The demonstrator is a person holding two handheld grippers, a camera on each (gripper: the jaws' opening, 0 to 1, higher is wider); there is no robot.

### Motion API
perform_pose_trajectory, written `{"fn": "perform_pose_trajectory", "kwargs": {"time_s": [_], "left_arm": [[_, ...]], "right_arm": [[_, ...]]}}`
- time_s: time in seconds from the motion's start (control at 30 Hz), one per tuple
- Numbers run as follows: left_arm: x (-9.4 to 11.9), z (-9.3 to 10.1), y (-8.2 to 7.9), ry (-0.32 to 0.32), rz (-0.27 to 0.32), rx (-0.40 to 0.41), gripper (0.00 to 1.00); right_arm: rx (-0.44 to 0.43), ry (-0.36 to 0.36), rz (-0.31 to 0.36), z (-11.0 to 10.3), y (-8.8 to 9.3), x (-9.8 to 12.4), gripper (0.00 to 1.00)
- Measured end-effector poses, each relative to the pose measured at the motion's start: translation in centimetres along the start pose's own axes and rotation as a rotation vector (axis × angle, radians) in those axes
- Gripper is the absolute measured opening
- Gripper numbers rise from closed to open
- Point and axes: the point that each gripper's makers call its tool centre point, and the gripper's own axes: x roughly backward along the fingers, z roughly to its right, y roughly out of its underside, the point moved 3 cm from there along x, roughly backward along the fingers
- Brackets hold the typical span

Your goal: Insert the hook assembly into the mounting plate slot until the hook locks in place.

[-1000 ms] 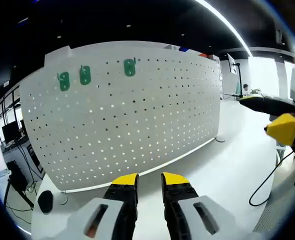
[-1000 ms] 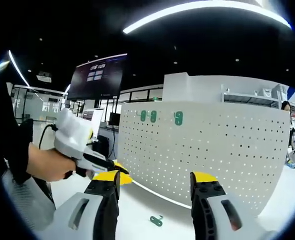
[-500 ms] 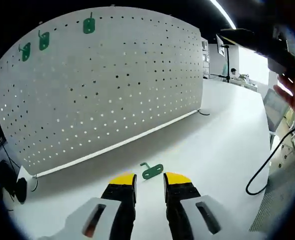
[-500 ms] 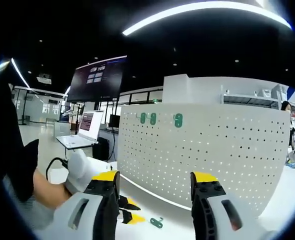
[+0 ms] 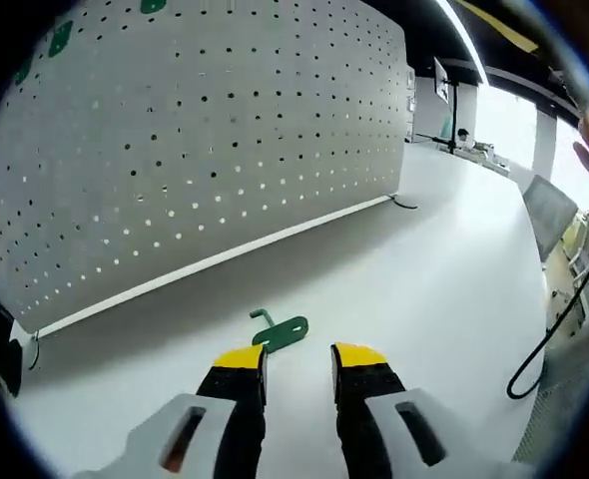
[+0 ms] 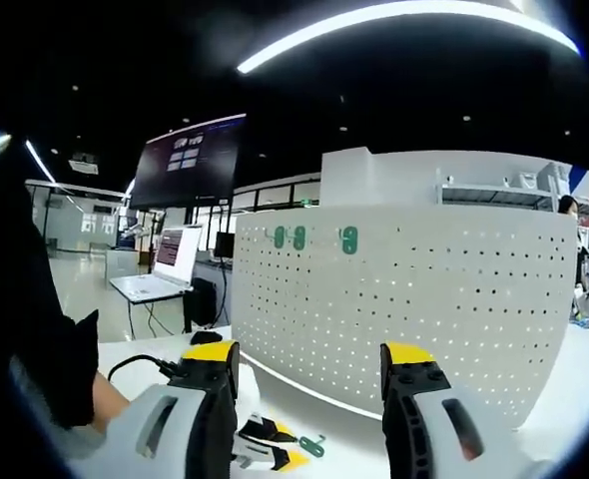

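the green hook [image 5: 280, 332] lies flat on the white worktop [image 5: 444, 299], now just ahead of the left claw [image 5: 299, 359], which has dropped close with jaws apart and empty; pickup looks next. the right claw [image 6: 309, 359] stays open, facing the pegboard [image 6: 424, 299] with three hung hooks [image 6: 298, 238].

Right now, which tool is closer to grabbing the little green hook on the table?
The left tool. The green hook lies flat on the white table just ahead of its open tips. The right tool is held higher and farther back, facing the pegboard.
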Motion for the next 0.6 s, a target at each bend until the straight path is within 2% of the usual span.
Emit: {"fn": "perform_pose_trajectory", "kwargs": {"time_s": [0.2,0.6], "left_arm": [[-1.0,-0.4,-0.1,0.011,-0.002,0.028,0.29],[-2.5,-1.8,-1.2,-0.001,0.029,0.052,0.29]], "right_arm": [[-0.008,0.01,-0.014,0.3,0.3,-0.1,0.54],[-0.012,0.031,-0.025,0.7,0.6,0.0,0.54]]}}
